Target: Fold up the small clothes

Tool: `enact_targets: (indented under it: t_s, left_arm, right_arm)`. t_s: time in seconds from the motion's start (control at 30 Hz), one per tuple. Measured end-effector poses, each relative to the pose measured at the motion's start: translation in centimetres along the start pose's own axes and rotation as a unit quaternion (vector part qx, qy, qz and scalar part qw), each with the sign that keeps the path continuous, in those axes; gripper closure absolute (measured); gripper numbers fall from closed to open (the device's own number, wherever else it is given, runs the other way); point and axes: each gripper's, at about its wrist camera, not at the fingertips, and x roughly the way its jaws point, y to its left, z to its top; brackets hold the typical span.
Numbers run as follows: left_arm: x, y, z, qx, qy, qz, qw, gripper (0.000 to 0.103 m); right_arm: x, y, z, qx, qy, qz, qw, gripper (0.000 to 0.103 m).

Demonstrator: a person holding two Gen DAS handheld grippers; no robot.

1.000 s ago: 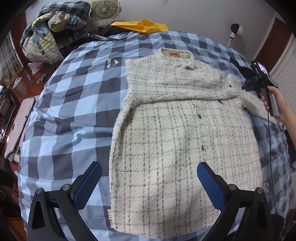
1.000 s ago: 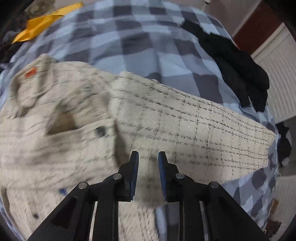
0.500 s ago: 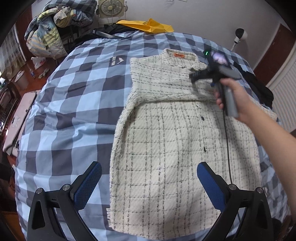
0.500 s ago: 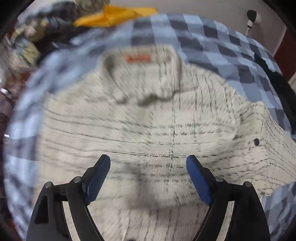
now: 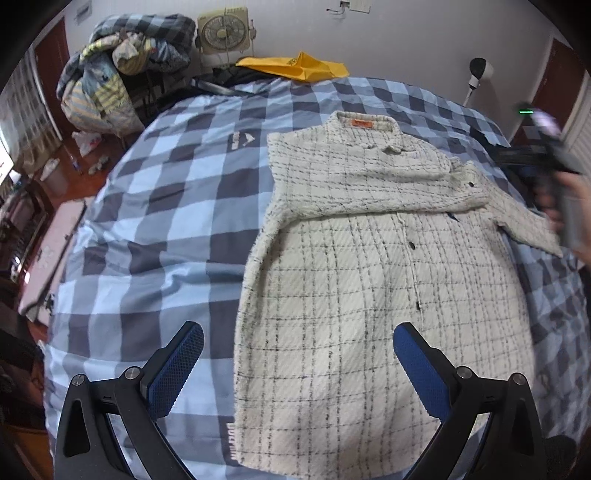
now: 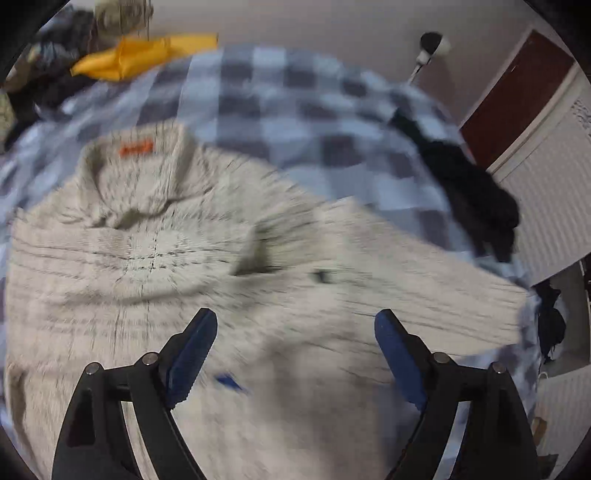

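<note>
A: Where's the shirt?

B: The cream plaid overshirt (image 5: 369,288) lies front-up on the blue checked duvet (image 5: 166,206), collar with its orange label (image 5: 362,123) toward twelve o'clock, hem toward six. One sleeve is folded across the chest; the other sleeve (image 5: 524,225) runs out toward three o'clock

A: And the left tongs?

B: The left gripper (image 5: 295,373) has its jaws spread wide above the hem, nothing between the blue pads (image 5: 177,369)

A: The right one?

B: In the right wrist view, which is blurred, the right gripper (image 6: 293,360) has just been opening and now stands wide over the chest, pads clear of the cloth. From the left view it shows at three o'clock, blurred, in a hand (image 5: 576,206) near the loose sleeve

A: Anything else around?

B: A yellow bag (image 5: 295,68) at twelve o'clock past the bed, a box fan (image 5: 223,35) beside it, a bedding heap (image 5: 122,77) at eleven, dark clothing (image 6: 469,184) at two in the right view
</note>
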Motion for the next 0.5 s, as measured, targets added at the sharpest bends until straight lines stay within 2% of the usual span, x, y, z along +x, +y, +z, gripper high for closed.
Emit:
enact_targets:
  t_s: [0.1, 0.17, 0.27, 0.37, 0.5]
  left_arm:
    - [-0.2, -0.9, -0.4, 0.028, -0.015, 0.015, 0.9994, 0.0]
    - [-0.1, -1.8, -0.6, 0.05, -0.02, 0.01, 0.9985, 0.0]
    - [0.0, -2.5, -0.6, 0.068, -0.02, 0.017, 0.9973, 0.0]
    - [0.1, -2.9, -0.5, 0.078, -0.021, 0.033, 0.9962, 0.0]
    - [0.1, -3.0, -0.5, 0.08, -0.023, 0.04, 0.9958, 0.0]
  right_arm:
    - [-6.1, -4.4, -2.7, 0.016, -0.017, 0.022, 1.0, 0.018]
    - [-10.4, -8.4, -5.0, 0.035, -0.028, 0.042, 0.998, 0.018]
    - [-14.7, -12.7, -6.6, 0.046, -0.027, 0.034, 0.998, 0.018]
    - [-17.2, -16.4, -8.1, 0.063, -0.025, 0.031, 0.997, 0.018]
    - [-15.8, -20.0, -10.6, 0.099, -0.003, 0.049, 0.994, 0.009]
